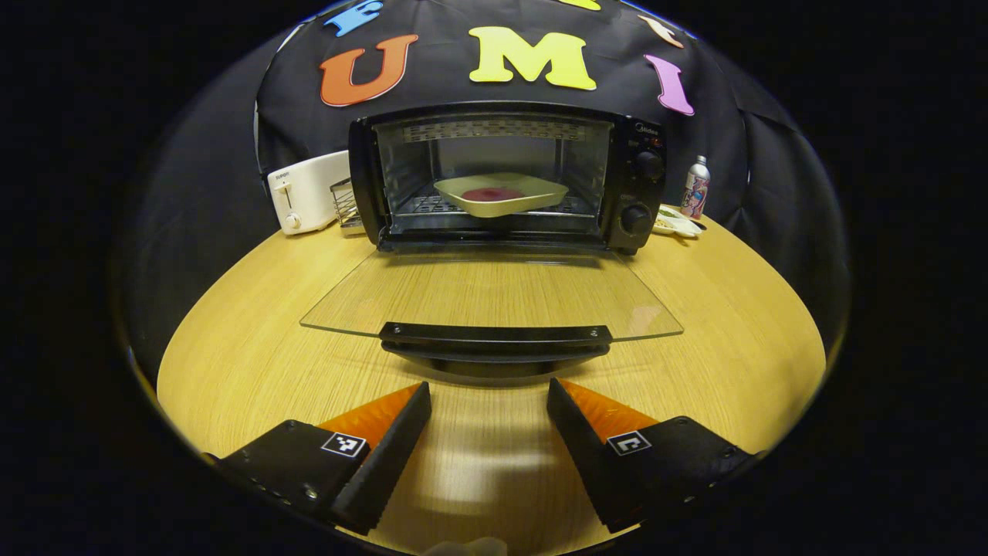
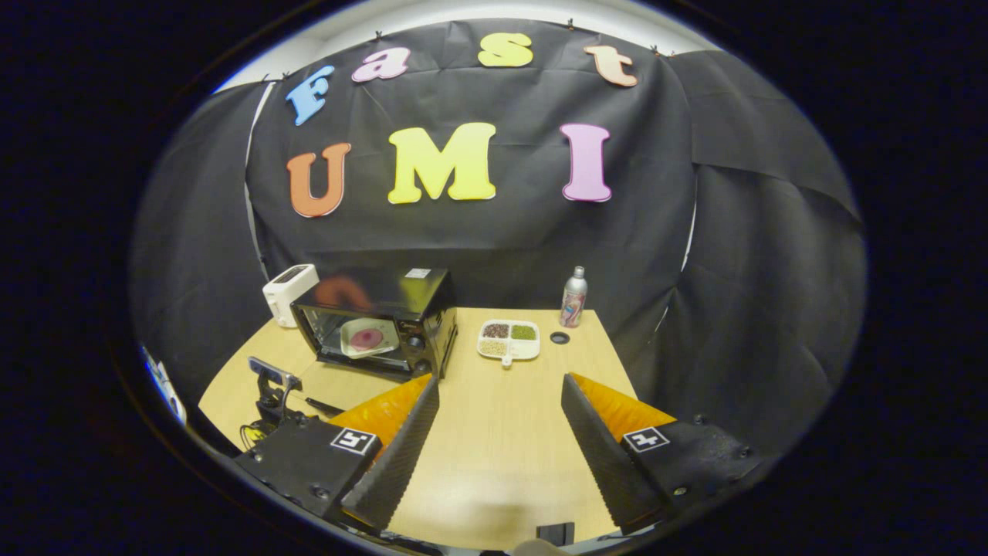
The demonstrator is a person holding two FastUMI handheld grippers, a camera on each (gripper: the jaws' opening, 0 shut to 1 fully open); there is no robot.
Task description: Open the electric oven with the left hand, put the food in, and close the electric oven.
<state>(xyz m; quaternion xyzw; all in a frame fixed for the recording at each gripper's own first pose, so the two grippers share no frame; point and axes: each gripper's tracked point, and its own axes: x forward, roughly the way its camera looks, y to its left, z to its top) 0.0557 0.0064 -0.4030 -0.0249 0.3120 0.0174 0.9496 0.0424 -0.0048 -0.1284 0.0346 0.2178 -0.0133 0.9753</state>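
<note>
The black electric oven (image 1: 502, 177) stands at the surface's (image 1: 247, 363) back edge, glass door (image 1: 494, 297) lowered, cream square dish of food (image 1: 500, 193) already inside; the left hand-held gripper (image 1: 488, 432), released, faces the door's black handle (image 1: 495, 337), likely to close it. The right hand-held gripper (image 2: 500, 432) hangs released, well back.

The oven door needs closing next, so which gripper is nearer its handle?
Left. The left gripper, jaws open, sits just before the door handle; the right gripper hangs far back from the oven.

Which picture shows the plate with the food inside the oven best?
The left gripper view: the plate sits close, straight ahead inside the open oven. The right gripper view shows it small and far off, down from above.
</note>
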